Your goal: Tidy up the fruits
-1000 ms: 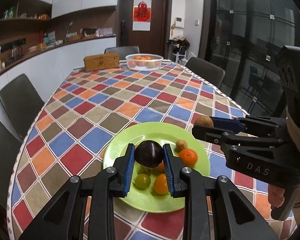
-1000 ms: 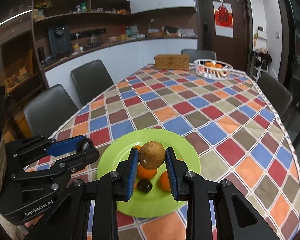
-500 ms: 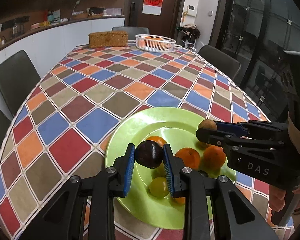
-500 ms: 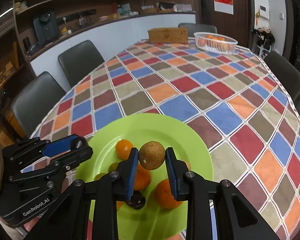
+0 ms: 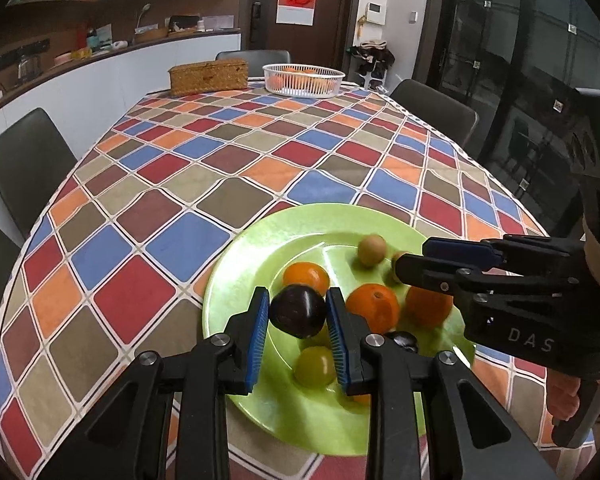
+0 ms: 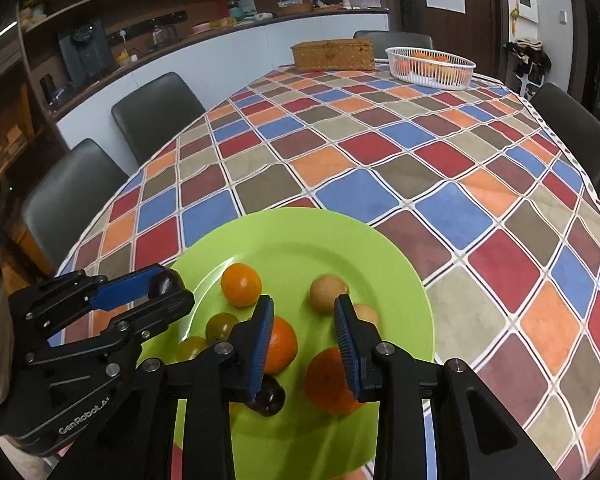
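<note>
A green plate [image 5: 260, 264] [image 6: 300, 232] lies on the checked tablecloth and holds several oranges, green fruits and small tan fruits. My left gripper [image 5: 298, 318] is shut on a dark plum [image 5: 298, 311] just above the plate's near left part. It also shows in the right wrist view [image 6: 164, 286]. My right gripper [image 6: 303, 330] is open and empty over the plate. A tan round fruit [image 6: 327, 292] lies on the plate just beyond its fingers, and a second, blurred one [image 6: 366, 314] lies beside it. A small dark fruit [image 6: 269, 398] lies under the left finger.
A white basket [image 5: 303, 79] with oranges and a woven box [image 5: 208, 77] stand at the table's far end. Dark chairs [image 6: 156, 114] line both sides. The table's near edge runs just below the plate.
My right gripper has opened and let go of the tan round fruit, which now lies on the plate. Both grippers have lowered towards the plate. The left still holds the plum.
</note>
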{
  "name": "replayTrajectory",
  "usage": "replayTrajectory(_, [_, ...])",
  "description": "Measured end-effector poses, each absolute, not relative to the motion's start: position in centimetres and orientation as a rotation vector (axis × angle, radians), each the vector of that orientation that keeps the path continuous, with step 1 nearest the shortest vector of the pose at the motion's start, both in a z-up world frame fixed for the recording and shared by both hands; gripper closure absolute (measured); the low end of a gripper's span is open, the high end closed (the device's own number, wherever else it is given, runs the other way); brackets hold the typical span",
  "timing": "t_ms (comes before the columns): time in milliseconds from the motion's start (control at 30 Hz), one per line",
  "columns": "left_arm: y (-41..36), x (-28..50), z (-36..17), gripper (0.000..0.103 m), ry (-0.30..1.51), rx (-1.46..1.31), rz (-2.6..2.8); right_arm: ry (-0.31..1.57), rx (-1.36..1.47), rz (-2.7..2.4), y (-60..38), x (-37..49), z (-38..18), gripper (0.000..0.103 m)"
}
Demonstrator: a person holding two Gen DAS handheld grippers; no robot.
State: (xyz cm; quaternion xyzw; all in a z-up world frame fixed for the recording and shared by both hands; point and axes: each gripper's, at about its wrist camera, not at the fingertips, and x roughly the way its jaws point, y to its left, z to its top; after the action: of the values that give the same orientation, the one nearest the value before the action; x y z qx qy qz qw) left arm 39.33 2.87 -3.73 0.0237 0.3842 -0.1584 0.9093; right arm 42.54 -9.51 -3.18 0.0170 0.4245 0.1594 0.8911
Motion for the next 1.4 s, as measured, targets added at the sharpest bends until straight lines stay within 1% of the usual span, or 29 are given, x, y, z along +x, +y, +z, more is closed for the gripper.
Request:
replayTrajectory(33, [2.8,39.0,-3.5,0.072,0.786,0.055,-0.328,0.877,0.034,0.330,-9.5,42.3,-3.1,0.071])
replayTrajectory(133, [2.4,38.1,-2.6,0.061,0.765,0.081,-0.313,0.855,0.033,0.329,-9.8,41.0,-2.3,0.071])
replayTrajectory(333, [2.0,34.8,-0.3,0.061,0.719,0.099,-0.294,0.796,0.044,0.308,-10.9,37.4,0.0,0.070])
replayTrajectory(367, [1.9,34.2,0.1,0.061,0.711,0.102,-0.290,0.785,0.043,0.304,-11.1,36.7,0.4,0.070])
replayTrajectory(400, [1.7,33.2,0.6,0.060,0.698,0.105,-0.282,0.776,0.044,0.301,-11.3,36.1,0.7,0.066])
replayTrajectory(433, [1.6,32.6,1.0,0.059,0.687,0.106,-0.279,0.763,0.048,0.299,-11.5,35.4,1.1,0.065])
replayTrajectory(567, [1.2,29.8,2.5,0.053,0.644,0.110,-0.260,0.719,0.051,0.289,-12.3,32.4,2.5,0.064])
replayTrajectory(600, [1.1,29.0,3.0,0.052,0.633,0.113,-0.246,0.706,0.048,0.282,-12.5,31.5,2.9,0.063])
replayTrajectory(667, [0.9,27.9,3.5,0.047,0.618,0.123,-0.225,0.680,0.039,0.264,-12.9,29.8,3.7,0.057])
replayTrajectory(700, [0.9,27.2,3.7,0.047,0.607,0.126,-0.218,0.670,0.034,0.256,-13.0,29.1,3.9,0.055])
replayTrajectory(800, [0.8,25.2,4.4,0.046,0.591,0.126,-0.208,0.648,0.030,0.241,-13.4,26.9,4.8,0.055])
replayTrajectory(900, [0.8,23.2,4.9,0.043,0.576,0.114,-0.201,0.629,0.025,0.226,-13.7,25.0,5.4,0.051])
replayTrajectory(1167, [0.3,19.4,5.9,0.037,0.560,0.116,-0.202,0.605,0.000,0.208,-14.1,20.3,6.1,0.051])
replayTrajectory(1400, [0.1,16.4,6.6,0.034,0.538,0.103,-0.188,0.598,0.000,0.215,-14.3,16.9,6.6,0.051])
